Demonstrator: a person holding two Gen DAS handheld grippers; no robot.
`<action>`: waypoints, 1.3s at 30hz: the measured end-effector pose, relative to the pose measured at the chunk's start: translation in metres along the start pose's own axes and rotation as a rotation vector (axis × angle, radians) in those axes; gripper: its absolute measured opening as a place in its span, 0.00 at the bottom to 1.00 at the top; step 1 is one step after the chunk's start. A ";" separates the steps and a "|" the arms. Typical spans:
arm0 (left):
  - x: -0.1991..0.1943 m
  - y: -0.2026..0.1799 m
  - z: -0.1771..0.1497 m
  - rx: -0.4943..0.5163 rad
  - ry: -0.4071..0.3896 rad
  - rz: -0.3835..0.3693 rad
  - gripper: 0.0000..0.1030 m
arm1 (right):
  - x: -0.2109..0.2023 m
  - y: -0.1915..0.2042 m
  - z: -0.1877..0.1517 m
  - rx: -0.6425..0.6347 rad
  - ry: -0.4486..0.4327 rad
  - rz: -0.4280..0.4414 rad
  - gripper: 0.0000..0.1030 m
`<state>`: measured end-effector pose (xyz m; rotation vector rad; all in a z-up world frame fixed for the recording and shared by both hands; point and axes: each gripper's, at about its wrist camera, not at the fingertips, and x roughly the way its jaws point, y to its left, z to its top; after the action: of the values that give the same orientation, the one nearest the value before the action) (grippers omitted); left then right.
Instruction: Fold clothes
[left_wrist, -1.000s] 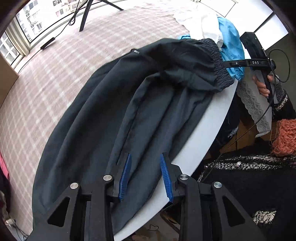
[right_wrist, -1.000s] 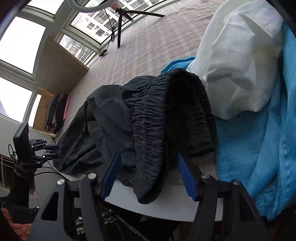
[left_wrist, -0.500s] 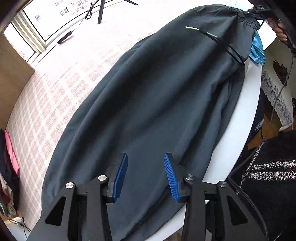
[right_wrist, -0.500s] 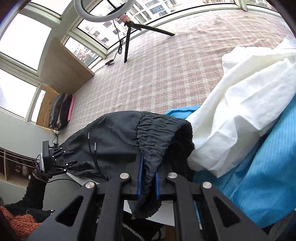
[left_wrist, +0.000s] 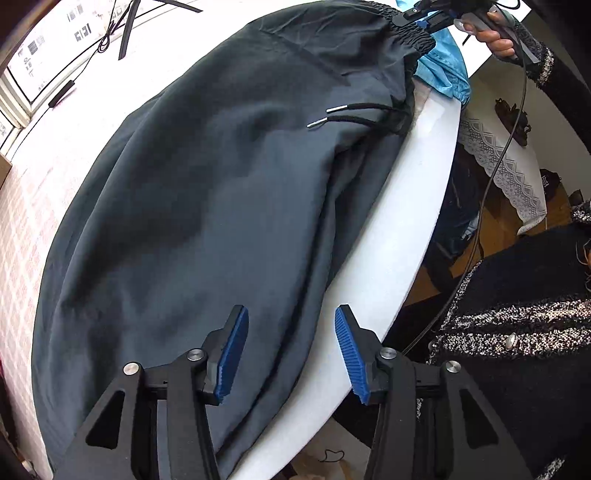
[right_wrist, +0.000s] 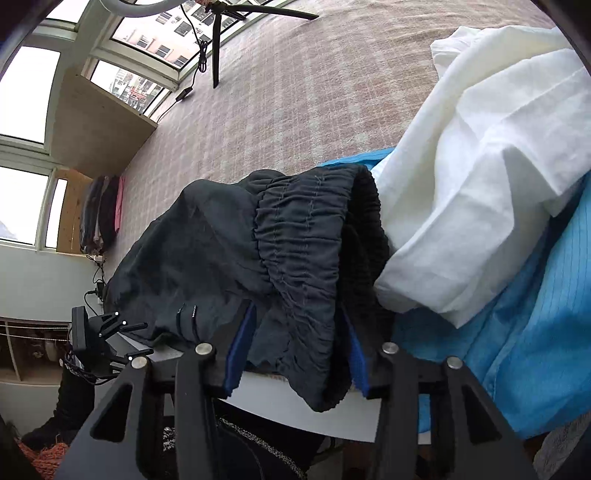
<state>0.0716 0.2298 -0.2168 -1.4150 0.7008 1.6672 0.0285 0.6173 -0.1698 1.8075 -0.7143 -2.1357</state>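
The dark drawstring trousers (left_wrist: 207, 206) lie lengthwise across the white table (left_wrist: 399, 236), over its checked cloth (right_wrist: 295, 92), the gathered waistband (right_wrist: 303, 236) hanging past the table edge; the left gripper (left_wrist: 291, 350) hovers above the leg end, its blue pads spread wide and holding nothing; the right gripper (right_wrist: 299, 354) has its pads parted either side of the waistband (touching or not, cannot be told); beside the waistband lie a white garment (right_wrist: 480, 166) and a blue shirt (right_wrist: 517, 332); two metal-tipped drawstrings (left_wrist: 351, 114) rest on the trousers; no container or legible writing shows.
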 end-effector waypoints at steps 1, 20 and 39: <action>0.008 -0.002 0.000 0.003 0.025 0.018 0.43 | 0.004 0.004 -0.005 -0.026 0.011 -0.027 0.45; -0.015 0.022 -0.009 -0.059 0.038 -0.028 0.22 | -0.028 0.013 0.014 0.011 -0.060 0.085 0.12; -0.032 0.039 0.009 -0.132 0.030 -0.093 0.24 | -0.057 0.025 0.032 0.094 -0.130 0.235 0.12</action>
<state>0.0349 0.2102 -0.1878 -1.5442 0.5405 1.6478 0.0058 0.6309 -0.1052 1.5495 -1.0193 -2.1069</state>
